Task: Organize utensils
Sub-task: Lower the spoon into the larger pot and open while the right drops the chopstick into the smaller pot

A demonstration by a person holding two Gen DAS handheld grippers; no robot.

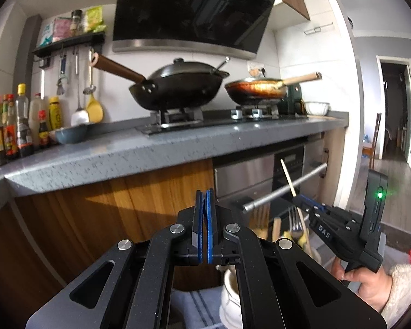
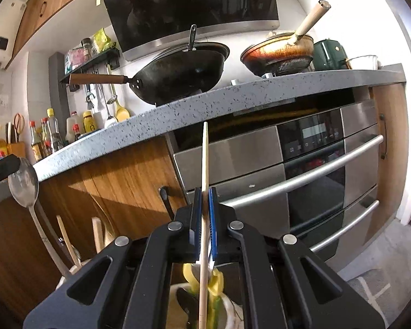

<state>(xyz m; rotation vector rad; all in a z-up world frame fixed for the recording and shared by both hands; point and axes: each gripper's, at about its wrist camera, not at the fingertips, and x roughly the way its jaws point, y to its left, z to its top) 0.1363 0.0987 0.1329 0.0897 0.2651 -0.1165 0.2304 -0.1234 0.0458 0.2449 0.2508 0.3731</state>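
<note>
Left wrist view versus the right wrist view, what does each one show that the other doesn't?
Only the left wrist view shows the left gripper, shut and empty, a fork, a blue bowl and the right hand. Only the right wrist view shows a metal spoon, the oven display and the chopstick's lower end over a cup. Both show the wok, the pan and the right gripper clamping the chopstick.

Black linkage arms, silver rivets; blue jaws; fuzzy cream sleeve (image 1: 405, 288).

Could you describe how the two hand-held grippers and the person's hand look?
Each hand-held gripper has matte black linkage arms, silver rivets and blue finger pads. The right one carries white "DAS" lettering and a green light; a bare hand in a fluffy cream sleeve grips it.
</note>
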